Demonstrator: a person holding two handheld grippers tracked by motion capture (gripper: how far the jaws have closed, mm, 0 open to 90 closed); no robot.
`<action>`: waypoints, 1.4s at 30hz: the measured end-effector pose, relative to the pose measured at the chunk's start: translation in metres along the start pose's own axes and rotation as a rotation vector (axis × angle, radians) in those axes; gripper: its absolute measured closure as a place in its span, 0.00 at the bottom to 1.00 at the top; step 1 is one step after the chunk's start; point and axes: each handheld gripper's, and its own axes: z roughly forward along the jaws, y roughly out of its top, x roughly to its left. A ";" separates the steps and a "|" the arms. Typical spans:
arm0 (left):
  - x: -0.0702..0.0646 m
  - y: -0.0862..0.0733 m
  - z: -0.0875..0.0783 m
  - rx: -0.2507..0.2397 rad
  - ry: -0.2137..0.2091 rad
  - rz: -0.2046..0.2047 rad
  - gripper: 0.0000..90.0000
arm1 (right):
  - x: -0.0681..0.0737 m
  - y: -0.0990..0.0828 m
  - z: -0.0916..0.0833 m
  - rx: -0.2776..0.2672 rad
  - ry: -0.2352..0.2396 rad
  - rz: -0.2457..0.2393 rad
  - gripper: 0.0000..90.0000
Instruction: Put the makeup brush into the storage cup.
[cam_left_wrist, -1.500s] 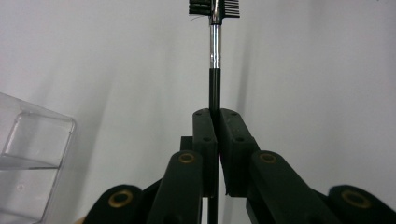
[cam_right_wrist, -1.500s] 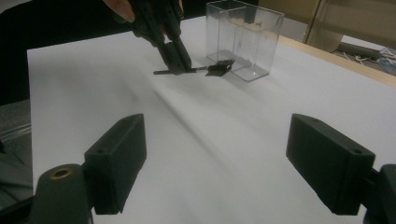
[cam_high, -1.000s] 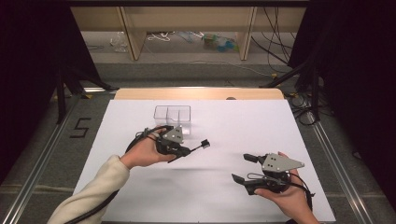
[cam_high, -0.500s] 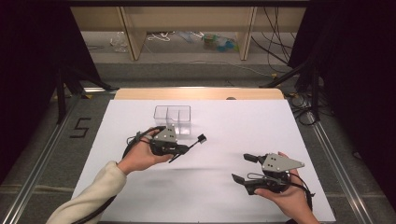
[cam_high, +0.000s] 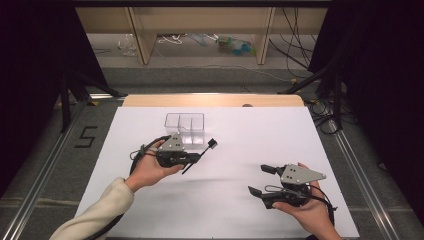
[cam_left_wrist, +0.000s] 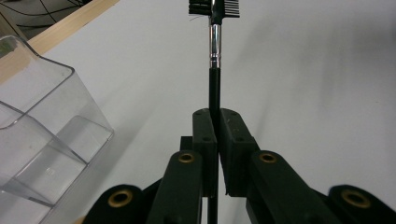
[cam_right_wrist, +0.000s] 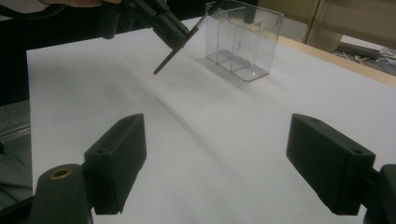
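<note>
Left hand-held gripper (cam_high: 192, 157) has shifted slightly right since the earlier frame, brush (cam_left_wrist: 214, 51) tilted up a bit more. Jaws clamped tight on the brush handle; comb-and-bristle head sticks out ahead of them, above the surface (cam_high: 240, 135). Clear box (cam_high: 185, 123) sits just beside it, to its left. Right hand-held gripper (cam_high: 261, 180) wide open, empty, well apart, unmoved.
</note>
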 end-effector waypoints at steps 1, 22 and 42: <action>-0.001 -0.001 0.000 -0.001 0.002 -0.005 0.95 | 0.000 0.000 0.000 -0.002 -0.001 -0.004 0.24; -0.003 -0.009 -0.010 -0.088 0.055 -0.044 0.95 | 0.000 0.000 0.001 -0.017 -0.004 0.000 0.23; 0.001 -0.011 -0.015 -0.136 0.092 -0.077 0.95 | 0.000 0.000 0.000 -0.014 -0.001 0.000 0.23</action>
